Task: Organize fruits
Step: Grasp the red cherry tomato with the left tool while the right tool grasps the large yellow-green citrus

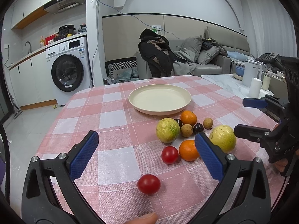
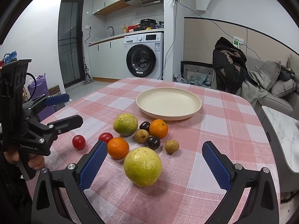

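Checked tablecloth [image 1: 115,112] carries a tomato [image 1: 149,184] between the wide-spread left claw [image 1: 146,155].

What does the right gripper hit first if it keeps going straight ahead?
Most likely the near yellow-green guava, which lies between the open fingers of the right gripper. Behind it sit a dark plum and then the empty plate. Height above the cloth is unclear.

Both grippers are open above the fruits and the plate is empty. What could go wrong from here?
The fruits are round and could roll: the lone cherry tomato lies nearest the table edge. The near guava looks wide for the open right gripper, so it may slip. Closing on the tight cluster could knock a longan away.
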A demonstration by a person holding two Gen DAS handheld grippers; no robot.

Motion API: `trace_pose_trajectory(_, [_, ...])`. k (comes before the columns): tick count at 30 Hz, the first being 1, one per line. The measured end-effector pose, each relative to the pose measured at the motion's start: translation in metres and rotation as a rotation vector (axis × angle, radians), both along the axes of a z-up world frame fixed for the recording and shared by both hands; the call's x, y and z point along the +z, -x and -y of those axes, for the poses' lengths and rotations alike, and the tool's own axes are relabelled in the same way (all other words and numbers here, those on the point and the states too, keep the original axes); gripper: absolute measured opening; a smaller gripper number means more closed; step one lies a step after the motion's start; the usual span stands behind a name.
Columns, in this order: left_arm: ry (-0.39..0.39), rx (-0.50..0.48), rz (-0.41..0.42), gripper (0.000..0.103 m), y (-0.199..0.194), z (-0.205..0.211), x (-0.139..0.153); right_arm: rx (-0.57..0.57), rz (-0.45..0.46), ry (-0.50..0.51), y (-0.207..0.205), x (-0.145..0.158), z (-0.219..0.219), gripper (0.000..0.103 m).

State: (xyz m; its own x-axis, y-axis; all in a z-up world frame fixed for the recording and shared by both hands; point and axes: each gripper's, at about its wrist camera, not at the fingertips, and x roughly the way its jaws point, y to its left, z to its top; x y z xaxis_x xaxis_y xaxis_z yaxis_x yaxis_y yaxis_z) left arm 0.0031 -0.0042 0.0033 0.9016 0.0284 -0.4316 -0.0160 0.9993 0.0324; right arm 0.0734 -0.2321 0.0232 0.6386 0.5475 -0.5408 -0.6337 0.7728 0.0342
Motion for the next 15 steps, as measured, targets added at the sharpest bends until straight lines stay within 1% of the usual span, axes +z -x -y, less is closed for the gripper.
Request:
trace_pose_trajectory(1, [0.003,0.000,-0.003,0.102,0.001,-0.002,-0.009,-0.003,-0.002,-0.001,0.000,0.000,0.001,0.103])
trace_pose_trajectory(6, [0.012,0.015,-0.023,0.103,-0.001,-0.008,-0.010,-0.009,-0.027,0.008,-0.005,0.000,0.002,0.103])
trace_pose_trajectory(10, [0.008,0.028,-0.030,0.102,-0.001,-0.010,-0.010,-0.011,-0.085,0.052,-0.011,-0.006,-0.003,0.103])
trace_pose_trajectory(13, [-0.055,0.038,-0.069,0.102,-0.004,-0.005,-0.011,-0.001,-0.127,0.062,-0.012,-0.009,-0.005,0.103])
trace_pose_trajectory(15, [-0.067,0.030,-0.097,0.103,-0.004,-0.004,-0.014,0.016,-0.158,0.061,-0.012,-0.011,-0.006,0.103])
